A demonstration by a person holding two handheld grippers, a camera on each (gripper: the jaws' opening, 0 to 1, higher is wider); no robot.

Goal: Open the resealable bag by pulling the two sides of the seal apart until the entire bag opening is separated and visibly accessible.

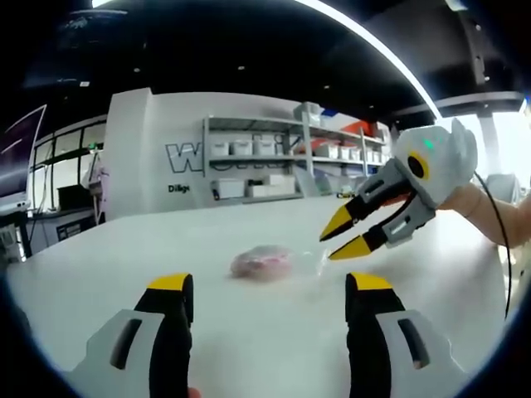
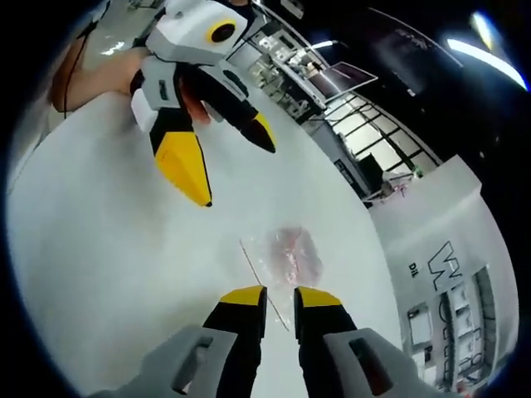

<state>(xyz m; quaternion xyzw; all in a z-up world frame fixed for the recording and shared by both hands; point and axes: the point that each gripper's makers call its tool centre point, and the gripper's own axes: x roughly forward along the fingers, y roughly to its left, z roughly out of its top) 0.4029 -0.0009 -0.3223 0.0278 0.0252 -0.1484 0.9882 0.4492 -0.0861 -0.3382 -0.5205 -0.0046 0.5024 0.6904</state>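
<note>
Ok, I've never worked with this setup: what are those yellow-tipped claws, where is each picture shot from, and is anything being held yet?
There is no robot arm here. A person holds a two-jaw gripper in each hand, and a fisheye camera rides on each one, looking along its jaws.

In the left gripper view, the left gripper rises from the bottom with its jaws wide apart and nothing between them. The white one coming in from the right is the right gripper, hanging open just above the table.

The right gripper view looks down over that gripper's own jaws at the bag, with the left gripper at the top.

On the white table lies a clear resealable bag with something pinkish inside. The right gripper's tips sit at the bag's edge, close together with a narrow gap. I cannot tell whether they touch it. Nothing looks held yet.
</note>
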